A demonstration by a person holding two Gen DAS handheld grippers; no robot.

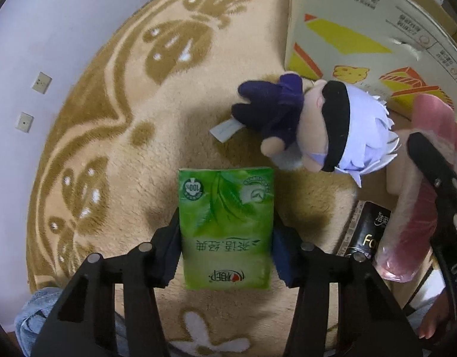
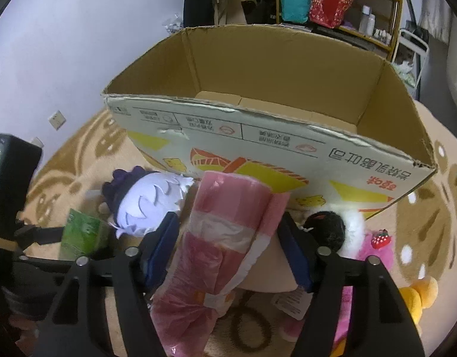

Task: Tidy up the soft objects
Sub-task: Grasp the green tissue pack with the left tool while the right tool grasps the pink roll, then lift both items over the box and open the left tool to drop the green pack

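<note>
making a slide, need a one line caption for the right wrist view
Right tongs gripping a pink wrapped roll before an open cardboard box, plush doll alongside.

Both wrist cameras look down, close to the rug [image 1: 115, 136]; both show the doll [image 2: 151, 202].

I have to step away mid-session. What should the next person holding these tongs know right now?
Left tongs: shut on the green tissue pack, over the rug.
Right tongs: around the pink wrapped roll, held up near the cardboard box.
Done: nothing shows in the part of the box I can see.
Left: both held items, then the white-haired doll, the pink plush and the yellow plush on the rug by the box.
</note>
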